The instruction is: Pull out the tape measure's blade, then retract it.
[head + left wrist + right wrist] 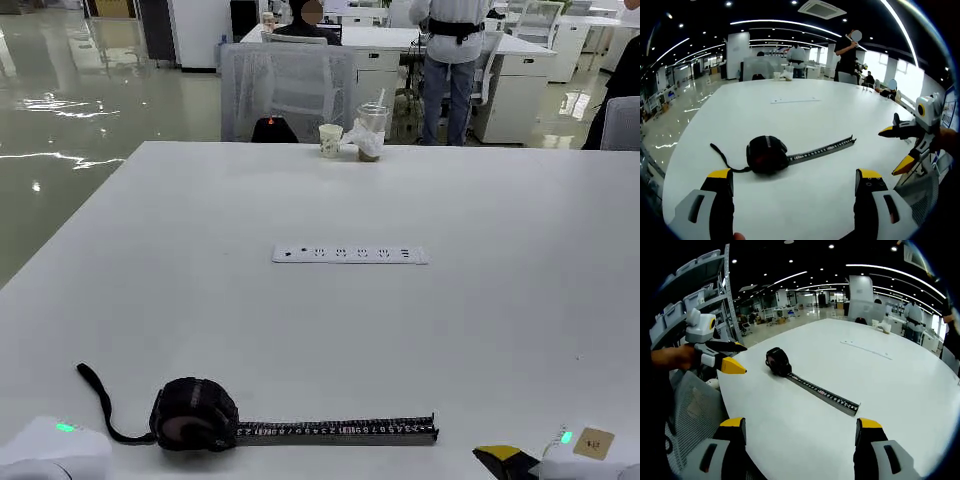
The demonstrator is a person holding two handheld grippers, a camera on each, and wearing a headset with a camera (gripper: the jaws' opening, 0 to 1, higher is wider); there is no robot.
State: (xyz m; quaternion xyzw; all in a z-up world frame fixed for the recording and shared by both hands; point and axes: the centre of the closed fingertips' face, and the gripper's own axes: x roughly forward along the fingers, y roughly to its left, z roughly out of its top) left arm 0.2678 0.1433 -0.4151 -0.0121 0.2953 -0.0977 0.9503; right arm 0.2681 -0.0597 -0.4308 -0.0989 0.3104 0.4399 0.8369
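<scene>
Head view, location: tape measure [194, 414] lies on the white table [470, 330], close to the near edge and left of centre.
Head view, long axis: left to right, roughly parallel to the near edge. The black case is at the left end.
Head view, blade: blade [340, 430] is drawn out and lies flat on the table. Its free end points right.
Head view, strap: black strap [100, 394] trails from the case to the left and away from the camera.
Head view, other items: power strip [350, 255] at mid-table, well apart from the tape. Paper cup [330, 140] and plastic cup [372, 128] stand side by side at the far edge.
Left gripper view, fingers: left gripper [794, 182] has its jaws spread wide with nothing between them. It sits short of the tape and does not touch it.
Left gripper view, tape: case just left of centre. The blade runs to the right and slightly upward in frame.
Left gripper view, right edge: right gripper [894, 150] is beyond the blade's free end, jaws parted and holding nothing.
Right gripper view, fingers: own jaws wide apart and empty, clear of the tape.
Right gripper view, tape: case upper left of centre. The blade runs diagonally to lower right, with its free end nearest the camera.
Right gripper view, left side: left gripper is held in a hand [671, 357], near the case end and apart from it.
</scene>
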